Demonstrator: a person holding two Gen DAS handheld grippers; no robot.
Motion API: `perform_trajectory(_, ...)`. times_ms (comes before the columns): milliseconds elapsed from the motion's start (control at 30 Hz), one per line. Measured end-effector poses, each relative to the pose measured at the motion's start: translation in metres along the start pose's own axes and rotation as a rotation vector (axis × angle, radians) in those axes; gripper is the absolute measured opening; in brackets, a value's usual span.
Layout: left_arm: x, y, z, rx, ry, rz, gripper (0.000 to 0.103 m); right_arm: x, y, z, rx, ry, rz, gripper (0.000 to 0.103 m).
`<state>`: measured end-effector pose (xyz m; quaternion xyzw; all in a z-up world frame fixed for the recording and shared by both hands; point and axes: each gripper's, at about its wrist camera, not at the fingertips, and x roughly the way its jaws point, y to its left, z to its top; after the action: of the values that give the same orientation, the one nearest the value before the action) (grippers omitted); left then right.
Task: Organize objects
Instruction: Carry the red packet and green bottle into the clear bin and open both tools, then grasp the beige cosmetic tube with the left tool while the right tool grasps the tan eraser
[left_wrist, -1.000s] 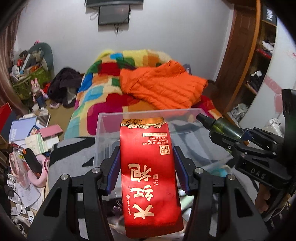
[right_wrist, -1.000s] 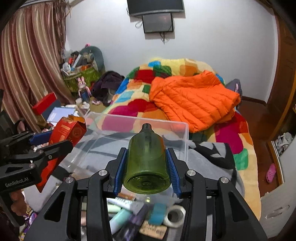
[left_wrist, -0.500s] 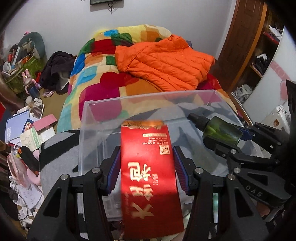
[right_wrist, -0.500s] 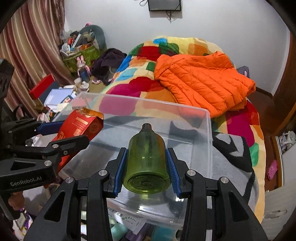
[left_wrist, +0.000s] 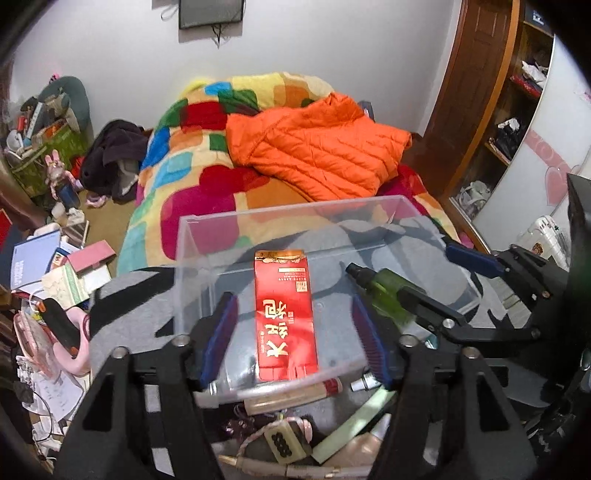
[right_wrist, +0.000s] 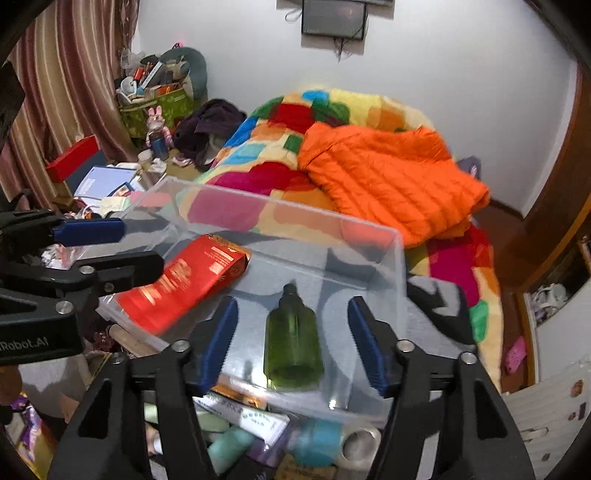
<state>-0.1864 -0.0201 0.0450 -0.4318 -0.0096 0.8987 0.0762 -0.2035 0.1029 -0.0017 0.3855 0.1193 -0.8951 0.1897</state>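
Red flat carton (left_wrist: 286, 314) and green plastic bottle (right_wrist: 293, 343) lie released inside the clear plastic bin (left_wrist: 295, 214), left gripper (left_wrist: 295, 332) and right gripper (right_wrist: 293, 339) opening around them; next, probably withdrawing for the clutter below the bin.

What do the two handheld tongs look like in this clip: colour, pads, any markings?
Both tongs, left and right, are matte black angular frames with silver bolts at the joints and ribbed blue pads. The left one's side carries white "Robot.AI" lettering.
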Motion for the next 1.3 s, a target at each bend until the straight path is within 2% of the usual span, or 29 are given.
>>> perform_trajectory(33,-0.006,0.000,-0.002,-0.001,-0.011,-0.002,0.075,-0.007,0.000,-0.002,0.002,-0.015,-0.010,0.067)
perform_trajectory(100,-0.016,-0.002,-0.005,0.005,-0.026,-0.005,0.076,-0.021,-0.001,-0.005,0.014,-0.048,-0.009,0.073)
perform_trajectory(167,-0.028,-0.006,-0.010,0.019,-0.045,0.002,0.078,-0.034,-0.002,-0.009,0.025,-0.073,-0.013,0.073)
perform_trajectory(233,-0.040,-0.009,-0.016,0.029,-0.072,0.013,0.090,-0.047,-0.004,-0.012,0.033,-0.095,-0.033,0.073)
perform_trajectory(333,-0.059,-0.013,-0.026,0.035,-0.123,0.009,0.097,-0.063,-0.007,-0.018,0.047,-0.117,-0.034,0.078)
perform_trajectory(367,-0.063,-0.013,-0.029,0.035,-0.133,0.003,0.098,-0.067,-0.009,-0.021,0.056,-0.122,-0.029,0.083)
perform_trajectory(500,-0.073,-0.016,-0.046,0.031,-0.148,0.001,0.099,-0.081,-0.013,-0.033,0.080,-0.133,-0.031,0.084)
perform_trajectory(700,-0.065,-0.011,-0.078,0.010,-0.111,0.018,0.099,-0.084,-0.021,-0.058,0.088,-0.117,-0.055,0.086)
perform_trajectory(867,-0.044,-0.008,-0.110,-0.012,-0.025,0.028,0.099,-0.073,-0.034,-0.084,0.120,-0.058,-0.048,0.086)
perform_trajectory(1000,-0.029,-0.005,-0.135,-0.041,0.023,0.024,0.099,-0.053,-0.042,-0.107,0.162,0.020,-0.030,0.086)
perform_trajectory(1100,-0.020,-0.007,-0.150,-0.027,0.041,0.035,0.099,-0.043,-0.043,-0.118,0.179,0.058,-0.005,0.084)
perform_trajectory(1200,-0.012,-0.003,-0.157,-0.033,0.067,0.013,0.099,-0.033,-0.040,-0.119,0.189,0.087,0.028,0.084)
perform_trajectory(1300,-0.012,-0.005,-0.161,-0.010,0.054,-0.009,0.099,-0.025,-0.036,-0.119,0.177,0.099,0.051,0.082)
